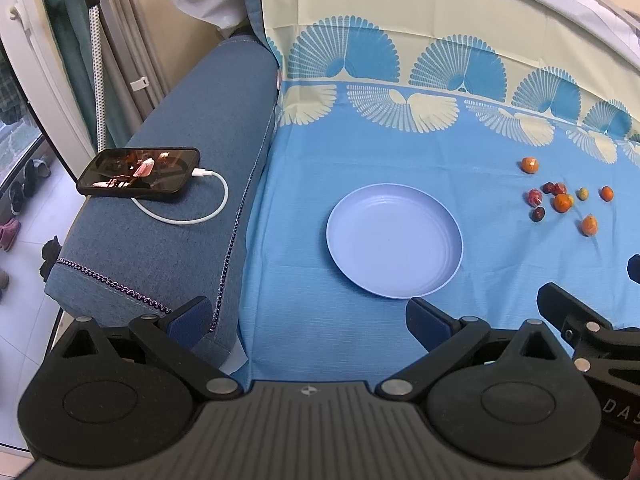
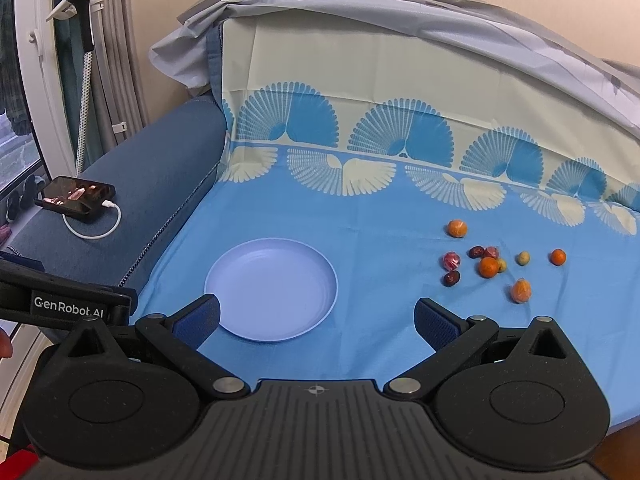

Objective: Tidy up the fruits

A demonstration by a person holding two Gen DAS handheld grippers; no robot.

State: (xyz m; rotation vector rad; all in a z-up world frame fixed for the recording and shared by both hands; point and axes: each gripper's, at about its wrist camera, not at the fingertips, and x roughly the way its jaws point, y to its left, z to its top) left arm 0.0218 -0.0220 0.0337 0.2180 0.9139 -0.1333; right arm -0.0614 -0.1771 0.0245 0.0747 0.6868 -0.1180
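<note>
An empty light-blue plate (image 1: 394,240) lies on the blue patterned cloth; it also shows in the right wrist view (image 2: 272,290). Several small fruits lie scattered to its right: orange ones (image 1: 562,202) (image 2: 488,267), dark red ones (image 1: 538,213) (image 2: 451,278) and a small yellow-green one (image 1: 583,193) (image 2: 522,257). My left gripper (image 1: 310,318) is open and empty, near the plate's front edge. My right gripper (image 2: 318,320) is open and empty, in front of the plate, with the fruits ahead to its right.
A blue sofa armrest (image 1: 192,184) on the left carries a black phone (image 1: 140,174) with a white charging cable (image 1: 208,200). The cloth rises up the sofa back (image 2: 400,80). A window and curtain stand at far left. Shoes lie on the floor (image 1: 16,200).
</note>
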